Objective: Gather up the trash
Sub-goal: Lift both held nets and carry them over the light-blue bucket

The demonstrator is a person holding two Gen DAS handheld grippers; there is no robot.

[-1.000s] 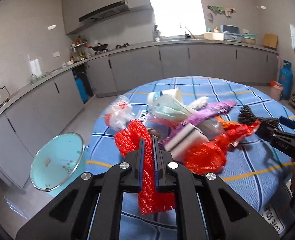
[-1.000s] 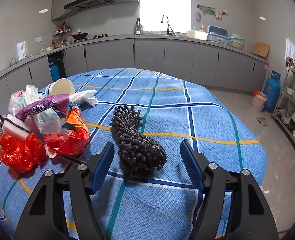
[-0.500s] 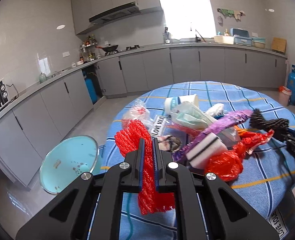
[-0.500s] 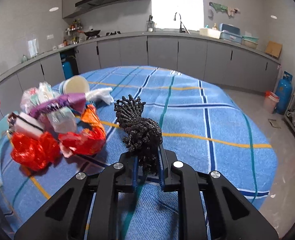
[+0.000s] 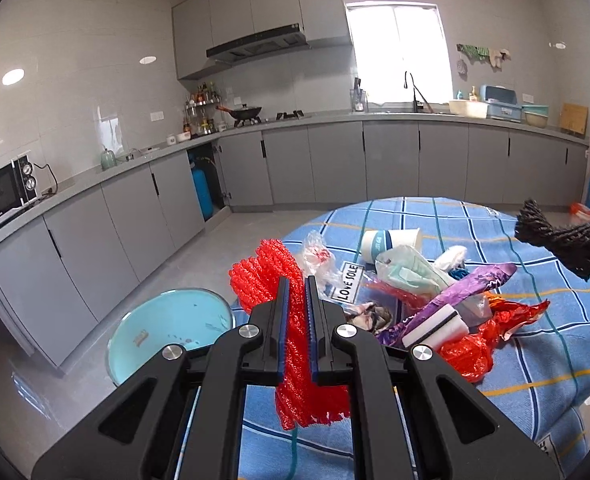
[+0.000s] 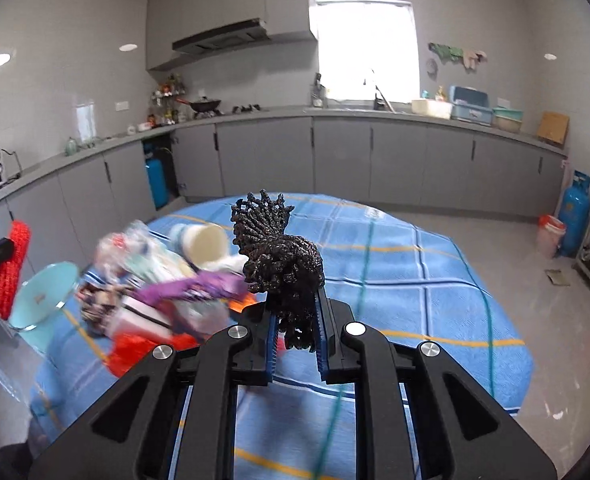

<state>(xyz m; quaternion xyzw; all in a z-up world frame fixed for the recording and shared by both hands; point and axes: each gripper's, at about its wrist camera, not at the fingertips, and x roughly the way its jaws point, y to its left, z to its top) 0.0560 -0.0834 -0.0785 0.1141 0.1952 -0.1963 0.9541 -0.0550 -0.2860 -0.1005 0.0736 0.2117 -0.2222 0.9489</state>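
**Both grippers clamped on foam netting above the littered counter**

The left gripper (image 5: pixel 295 300) has its jaws pressed together on a red foam net (image 5: pixel 273 280), which bunches above the blue pads and hangs in a ragged strip below them. The right gripper (image 6: pixel 295 322) has its jaws clamped on a black foam net (image 6: pixel 281 260); the net's frayed end fans upward, clear of the cloth. From the left wrist view the black net appears at the right edge, raised above the counter (image 5: pixel 535 360), which is covered with a blue checked cloth.

The remaining trash lies in a heap on the near left part of the counter: a paper cup (image 5: pixel 391 242) on its side, a pale green plastic bag (image 5: pixel 411 272), a purple wrapper (image 5: pixel 471 288), a white sponge (image 5: pixel 435 328) with a dark edge, red plastic wrappers (image 5: pixel 475 352) and a clear bag (image 5: pixel 317 254) with red print. In the right wrist view this heap is blurred.

A light blue bin (image 5: pixel 171 332) stands on the floor just beside the counter's left edge, below and left of the red net. Grey kitchen cabinets (image 5: pixel 335 164) run along the far walls.
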